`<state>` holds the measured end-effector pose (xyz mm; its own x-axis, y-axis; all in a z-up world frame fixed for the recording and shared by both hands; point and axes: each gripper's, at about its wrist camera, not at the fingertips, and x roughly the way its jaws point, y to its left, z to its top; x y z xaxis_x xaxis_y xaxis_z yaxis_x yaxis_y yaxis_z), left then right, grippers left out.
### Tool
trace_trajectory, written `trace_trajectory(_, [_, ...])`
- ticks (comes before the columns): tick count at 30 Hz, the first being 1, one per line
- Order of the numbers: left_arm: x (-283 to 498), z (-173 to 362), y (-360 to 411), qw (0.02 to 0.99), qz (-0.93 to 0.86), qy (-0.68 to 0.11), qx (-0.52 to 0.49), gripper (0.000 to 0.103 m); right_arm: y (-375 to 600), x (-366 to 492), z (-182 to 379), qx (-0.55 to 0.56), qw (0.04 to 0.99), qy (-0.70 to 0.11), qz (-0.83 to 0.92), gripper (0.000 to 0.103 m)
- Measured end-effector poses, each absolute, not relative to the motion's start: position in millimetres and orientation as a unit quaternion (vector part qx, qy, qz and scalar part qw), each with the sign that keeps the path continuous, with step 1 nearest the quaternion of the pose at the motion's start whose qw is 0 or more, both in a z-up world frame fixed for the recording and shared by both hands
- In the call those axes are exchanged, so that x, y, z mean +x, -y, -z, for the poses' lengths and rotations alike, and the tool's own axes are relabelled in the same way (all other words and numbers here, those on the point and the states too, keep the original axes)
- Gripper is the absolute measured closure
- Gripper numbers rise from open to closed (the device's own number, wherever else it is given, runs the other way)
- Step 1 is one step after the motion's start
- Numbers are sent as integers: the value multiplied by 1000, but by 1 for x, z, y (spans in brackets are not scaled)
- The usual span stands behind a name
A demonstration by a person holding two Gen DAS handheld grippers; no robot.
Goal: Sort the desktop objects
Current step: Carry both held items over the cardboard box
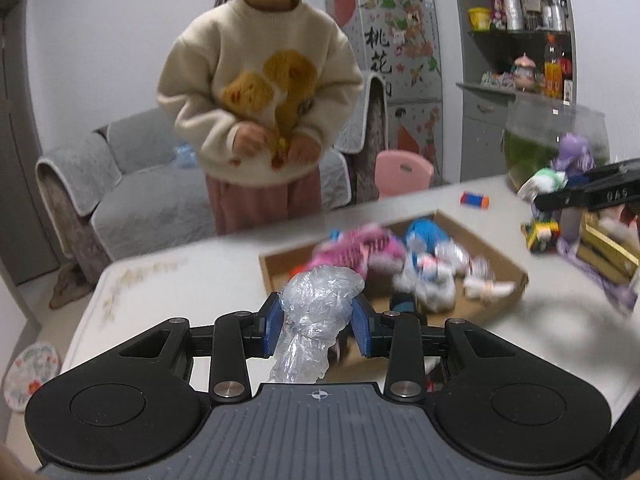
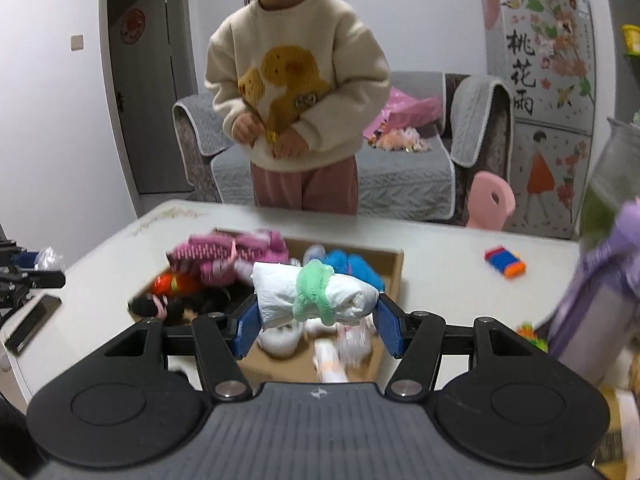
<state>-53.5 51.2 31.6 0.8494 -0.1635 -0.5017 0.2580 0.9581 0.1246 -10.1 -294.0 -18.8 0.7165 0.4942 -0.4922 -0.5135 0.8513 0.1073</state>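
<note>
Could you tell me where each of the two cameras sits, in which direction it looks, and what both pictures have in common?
Left wrist: sits on the left claw, looking forward across the table to the cardboard box; its blue fingers grip a plastic bag.
Right wrist: sits on the right claw, looking over the same box; it grips a white cloth bundle.
Shared: box, table, orange-blue toy, child.

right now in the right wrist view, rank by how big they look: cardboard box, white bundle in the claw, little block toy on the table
1. cardboard box, largest though partly hidden
2. white bundle in the right claw; it sits nearest the camera, so its look is inflated
3. block toy, smallest; it lies farther back
</note>
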Motion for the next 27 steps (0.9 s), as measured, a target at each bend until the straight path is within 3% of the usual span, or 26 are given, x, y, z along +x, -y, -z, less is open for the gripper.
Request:
trace_trajectory(6, [-5, -36, -20, 952, 143, -254, 98, 60, 267, 27, 19, -27, 913, -279, -297, 47])
trace_trajectory(15, [52, 7, 15, 933, 176, -301, 92, 60, 238, 73, 54, -46, 891, -329, -310, 47])
trace_trajectory(27, [75, 50, 10, 916, 187, -347, 79, 60, 226, 85, 89, -67, 876, -373, -298, 47])
